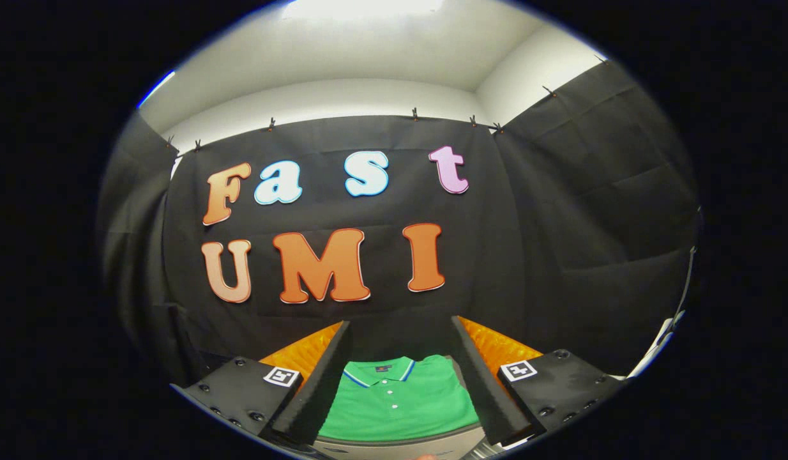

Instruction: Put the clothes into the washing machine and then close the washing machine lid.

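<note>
Between open claw (400, 383): one shirt (400, 402).

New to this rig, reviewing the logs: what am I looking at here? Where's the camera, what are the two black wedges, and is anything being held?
There is no robot arm here. A person carries a handheld two-finger gripper, and the fisheye camera rides on it, looking forward along the fingers. The two black wedges at the bottom are those fingers, with square marker tags on the blocks at their bases. They stand wide apart, so the gripper is open and holds nothing.

Between the fingers and below them lies a green polo shirt with a blue-and-white trimmed collar and white buttons, spread flat. It rests on an orange surface that shows on either side of the fingers. That shirt is the clothing meant for the washing machine. Beyond it hangs the booth's black cloth wall, with a white ceiling above.
</note>
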`<state>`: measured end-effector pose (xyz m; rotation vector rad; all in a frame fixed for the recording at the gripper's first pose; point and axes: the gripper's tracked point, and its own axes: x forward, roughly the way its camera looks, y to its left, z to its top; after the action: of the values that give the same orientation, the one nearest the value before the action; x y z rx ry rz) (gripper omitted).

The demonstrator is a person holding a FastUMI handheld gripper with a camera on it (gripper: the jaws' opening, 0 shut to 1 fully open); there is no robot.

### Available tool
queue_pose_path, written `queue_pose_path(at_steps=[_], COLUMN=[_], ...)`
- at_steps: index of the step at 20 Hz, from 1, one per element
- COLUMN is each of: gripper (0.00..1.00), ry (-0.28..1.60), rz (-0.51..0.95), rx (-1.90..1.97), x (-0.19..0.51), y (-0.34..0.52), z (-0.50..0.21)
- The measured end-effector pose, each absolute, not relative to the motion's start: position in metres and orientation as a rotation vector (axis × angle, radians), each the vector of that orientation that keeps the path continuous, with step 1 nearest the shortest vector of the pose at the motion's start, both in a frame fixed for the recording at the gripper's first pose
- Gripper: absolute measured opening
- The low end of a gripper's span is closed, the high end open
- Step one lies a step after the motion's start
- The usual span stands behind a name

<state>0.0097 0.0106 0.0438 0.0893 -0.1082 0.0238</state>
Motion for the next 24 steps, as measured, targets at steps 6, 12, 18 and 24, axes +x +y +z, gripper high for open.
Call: queue_pose_path(at_steps=[6, 12, 18, 24], gripper=[0.99, 0.99, 0.99, 0.99], ry=[-0.008, 0.161, 0.363, 0.606], rz=[0.033, 0.029, 0.121, 0.169], rx=[0.029, -0.038, -0.017, -0.057], x=[0.038, 0.1, 0.161, 0.194], y=[0.007, 0.019, 0.042, 0.051], z=[0.032, 0.008, -0.038, -0.113])
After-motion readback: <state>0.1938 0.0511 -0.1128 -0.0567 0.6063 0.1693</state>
